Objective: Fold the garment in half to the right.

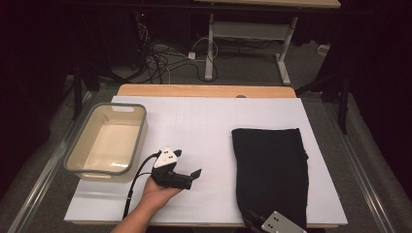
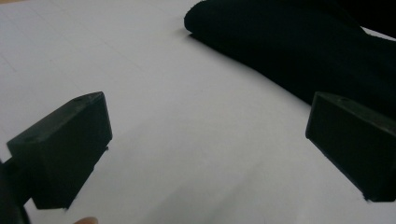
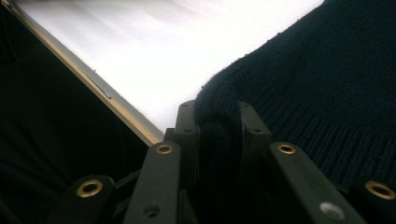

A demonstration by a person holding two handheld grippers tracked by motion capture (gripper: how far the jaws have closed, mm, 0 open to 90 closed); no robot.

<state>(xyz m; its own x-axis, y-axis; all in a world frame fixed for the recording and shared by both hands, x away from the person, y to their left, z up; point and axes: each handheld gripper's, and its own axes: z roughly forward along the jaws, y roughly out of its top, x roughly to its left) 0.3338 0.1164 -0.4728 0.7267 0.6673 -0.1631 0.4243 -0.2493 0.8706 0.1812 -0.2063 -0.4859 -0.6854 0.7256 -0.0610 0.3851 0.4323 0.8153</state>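
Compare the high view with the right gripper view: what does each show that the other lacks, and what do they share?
High view alone: a beige tub at the table's left, and the left gripper, open, above the white table top. Right gripper view alone: the right gripper shut on a pinched fold of the black knitted garment, showing its ribbed knit. Both: the garment and the white top.

Right hand-held gripper (image 1: 252, 219) — cut off by bottom edge, jaws hidden.
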